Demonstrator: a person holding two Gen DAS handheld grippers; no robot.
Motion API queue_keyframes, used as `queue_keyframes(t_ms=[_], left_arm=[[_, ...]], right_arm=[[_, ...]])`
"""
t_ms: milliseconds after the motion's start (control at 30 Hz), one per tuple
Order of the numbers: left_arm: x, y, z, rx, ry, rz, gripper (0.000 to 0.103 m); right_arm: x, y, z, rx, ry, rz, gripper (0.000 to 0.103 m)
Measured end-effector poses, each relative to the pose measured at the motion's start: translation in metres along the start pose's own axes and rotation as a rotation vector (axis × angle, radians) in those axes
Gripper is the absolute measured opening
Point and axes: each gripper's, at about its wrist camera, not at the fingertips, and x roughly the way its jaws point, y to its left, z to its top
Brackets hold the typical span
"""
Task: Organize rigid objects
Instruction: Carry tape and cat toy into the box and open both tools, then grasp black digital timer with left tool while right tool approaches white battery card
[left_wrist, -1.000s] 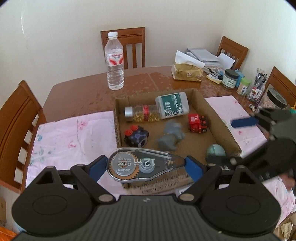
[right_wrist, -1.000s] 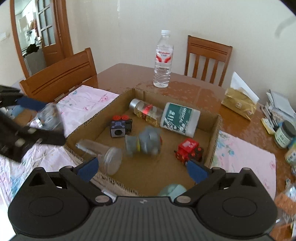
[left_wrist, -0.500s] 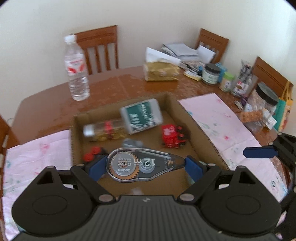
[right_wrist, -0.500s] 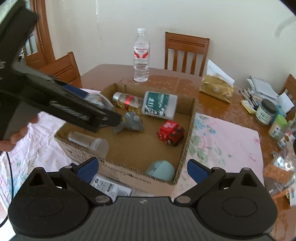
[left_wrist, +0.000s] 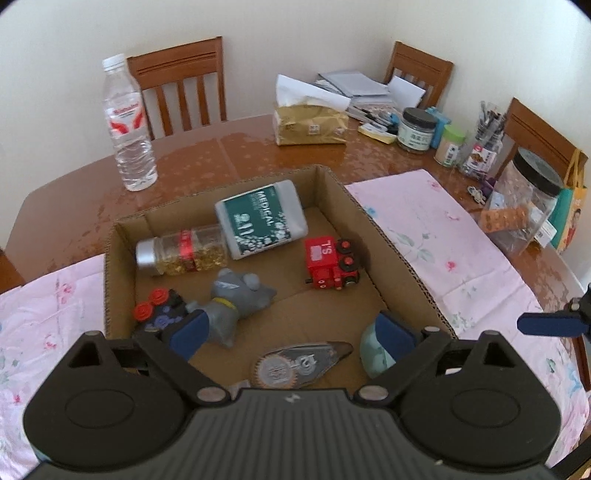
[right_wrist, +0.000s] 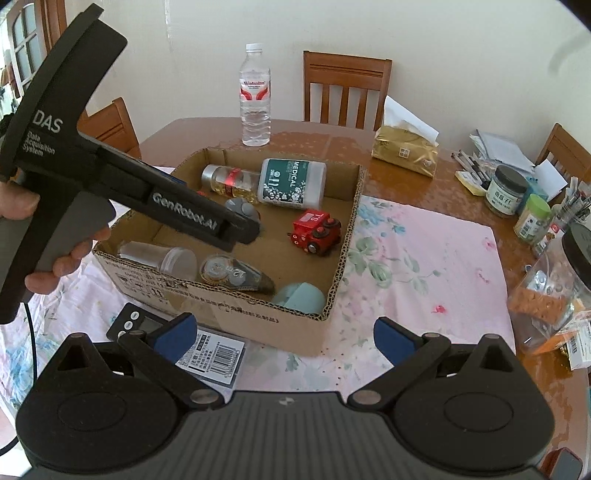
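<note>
The left gripper has just been opening; its blue pads now stand wide apart over the near end of the cardboard box, gripping nothing. The correction tape dispenser lies loose on the box floor just below them, clear of both pads. At 11 o'clock from it lies the grey toy, at 1 o'clock the red toy train. The right gripper is also spread wide and empty, above the pink cloth on the worktop at the box's near wall.
</note>
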Motion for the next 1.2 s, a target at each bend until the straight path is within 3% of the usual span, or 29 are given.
queue_keyframes(t_ms=[200,433,600,867,1033,1200], left_arm=[[-0.028,0.007,-0.009,-0.026,-0.049,0.043,0.097],[-0.054,0.016,-0.038,-0.102,-0.05,0.1,0.097],[-0.062,0.023,-0.072,-0.204,-0.026,0.193,0.098],[-0.065,0.028,-0.128,-0.396,0.035,0.276,0.098],[-0.062,0.036,-0.148,-0.401,0.051,0.318,0.098],[-0.055,0.054,-0.155,-0.331,0.059,0.329,0.098]], right_arm=[[-0.002,0.004,-0.003,-0.008,-0.007,0.016,0.103],[0.001,0.005,-0.013,-0.01,0.019,0.031,0.103],[0.004,0.001,-0.021,-0.008,0.047,0.052,0.103],[0.023,-0.001,-0.034,-0.005,0.113,0.113,0.103],[0.036,0.01,-0.037,0.015,0.149,0.121,0.103],[0.053,0.026,-0.034,0.089,0.162,0.073,0.103]])
